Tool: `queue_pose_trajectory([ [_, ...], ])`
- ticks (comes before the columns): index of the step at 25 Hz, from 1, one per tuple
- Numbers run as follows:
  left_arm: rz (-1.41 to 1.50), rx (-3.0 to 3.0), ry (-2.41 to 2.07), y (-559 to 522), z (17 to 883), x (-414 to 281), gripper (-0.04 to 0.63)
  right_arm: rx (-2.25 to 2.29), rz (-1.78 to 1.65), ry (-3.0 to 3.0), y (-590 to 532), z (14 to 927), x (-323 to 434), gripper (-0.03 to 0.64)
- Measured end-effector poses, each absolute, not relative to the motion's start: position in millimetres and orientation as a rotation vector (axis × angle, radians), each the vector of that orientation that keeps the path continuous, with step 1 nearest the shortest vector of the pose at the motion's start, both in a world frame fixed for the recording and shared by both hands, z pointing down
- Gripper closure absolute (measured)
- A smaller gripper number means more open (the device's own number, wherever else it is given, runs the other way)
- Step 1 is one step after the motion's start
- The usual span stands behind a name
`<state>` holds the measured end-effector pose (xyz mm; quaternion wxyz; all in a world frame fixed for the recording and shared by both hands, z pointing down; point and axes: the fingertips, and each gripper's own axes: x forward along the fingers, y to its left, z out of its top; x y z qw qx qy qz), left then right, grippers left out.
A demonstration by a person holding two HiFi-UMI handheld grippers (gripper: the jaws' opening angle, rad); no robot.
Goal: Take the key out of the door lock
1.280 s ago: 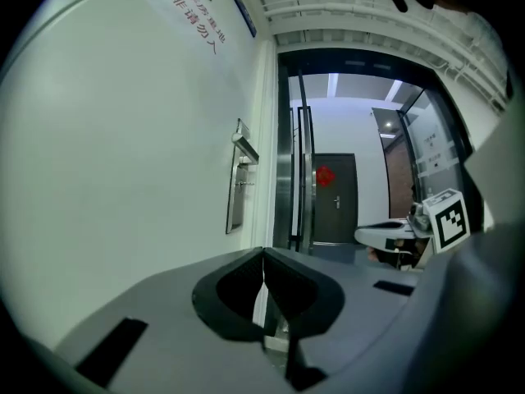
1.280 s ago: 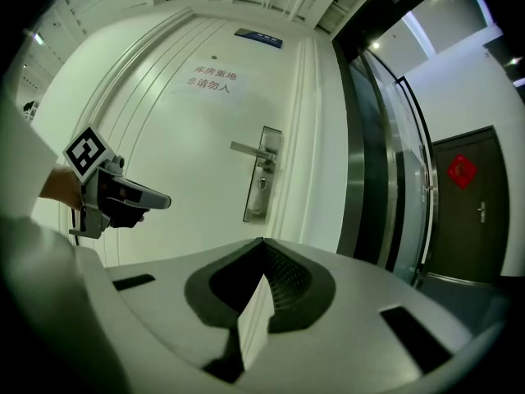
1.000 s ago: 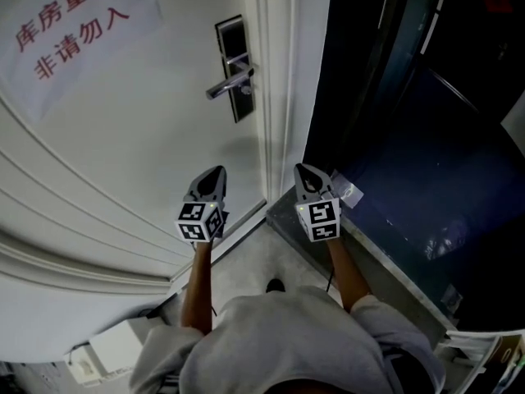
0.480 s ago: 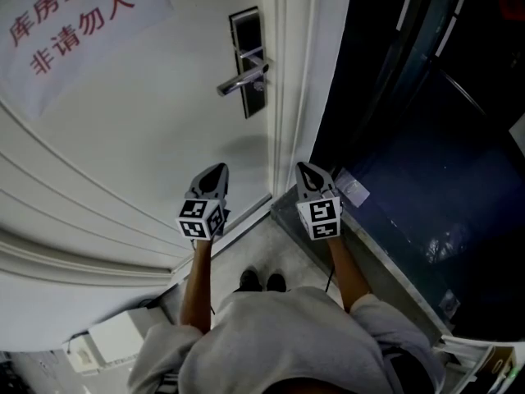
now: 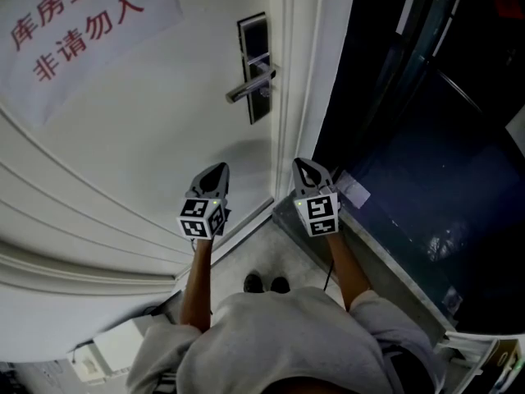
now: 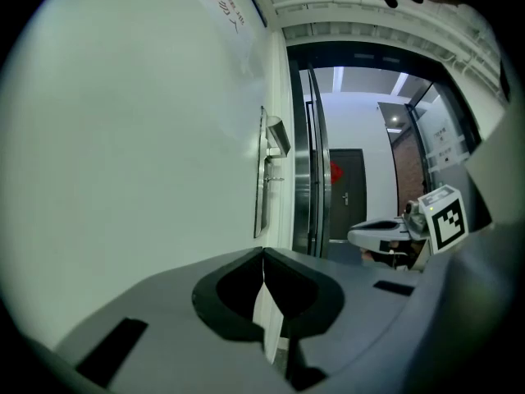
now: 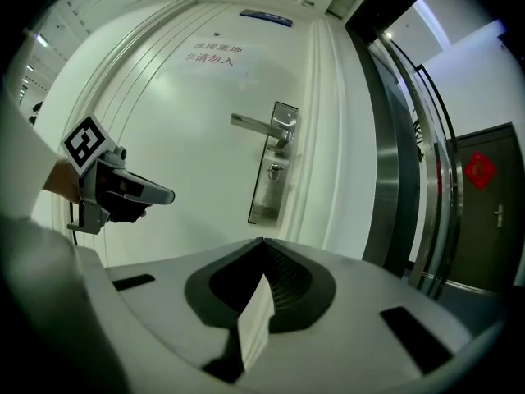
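A white door (image 5: 148, 138) carries a dark steel lock plate (image 5: 257, 68) with a lever handle (image 5: 250, 87). In the right gripper view the lock plate (image 7: 274, 164) shows a small key (image 7: 276, 170) sticking out below the handle (image 7: 261, 124). The left gripper view sees the same plate (image 6: 262, 175) edge-on. My left gripper (image 5: 215, 175) and right gripper (image 5: 305, 169) hang side by side, well below the lock and apart from it. Both the left gripper (image 6: 263, 251) and the right gripper (image 7: 262, 240) are shut with nothing between the jaws.
A paper sign (image 5: 78, 23) with red characters is stuck on the door's upper left. Right of the door frame (image 5: 297, 80) lies a dark opening with glass and steel posts (image 7: 410, 179). A white box (image 5: 123, 343) sits on the floor at lower left.
The lock plate and handle have drifted rightward in the head view, and the person's feet have come into sight. Both grippers keep their places and stay shut.
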<state>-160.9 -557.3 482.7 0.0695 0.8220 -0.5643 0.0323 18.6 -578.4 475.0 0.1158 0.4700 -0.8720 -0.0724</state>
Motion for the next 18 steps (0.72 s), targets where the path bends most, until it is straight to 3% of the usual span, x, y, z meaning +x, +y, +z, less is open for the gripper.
queue_pose_trajectory([
  [18,0.061,2.508,-1.669,-574.7,475.6,-179.8,0.577,1.304,-0.568,-2.525,-635.4,395.6,-32.0,0.594],
])
